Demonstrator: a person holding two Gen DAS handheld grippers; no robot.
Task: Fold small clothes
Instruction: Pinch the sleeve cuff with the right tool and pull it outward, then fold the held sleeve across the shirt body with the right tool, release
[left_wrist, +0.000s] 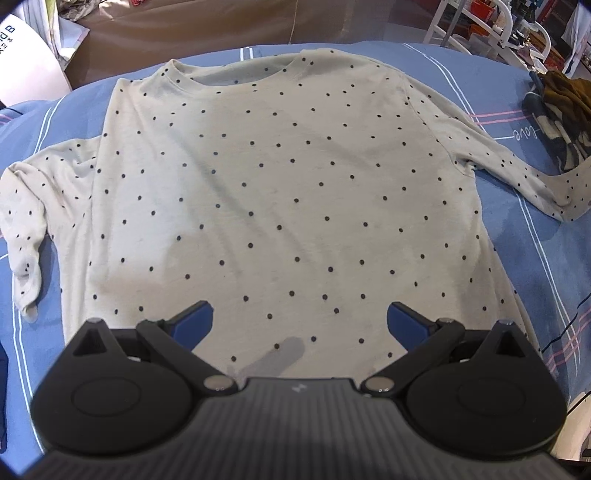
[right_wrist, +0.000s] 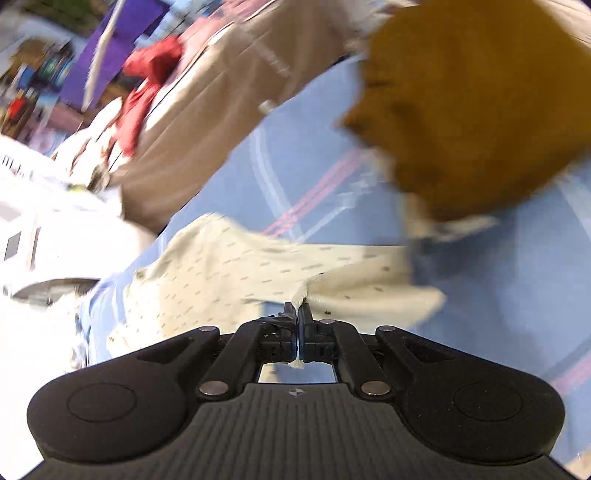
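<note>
Cream polka-dot shirt (left_wrist: 280, 192) lies flat on a blue striped bed sheet (left_wrist: 535, 266), neckline toward 12 o'clock, sleeves spread to 9 and 3 o'clock. Left gripper (left_wrist: 300, 321) hovers over the hem at 6 o'clock, jaws wide apart, nothing between them. Right gripper (right_wrist: 297, 314) is closed tight, pinching a fold of the shirt's sleeve (right_wrist: 351, 273), the cloth pulled up into the jaws; view heavily blurred. Brown garment (right_wrist: 480, 110) sits at 1 o'clock from that gripper, on the sheet.
</note>
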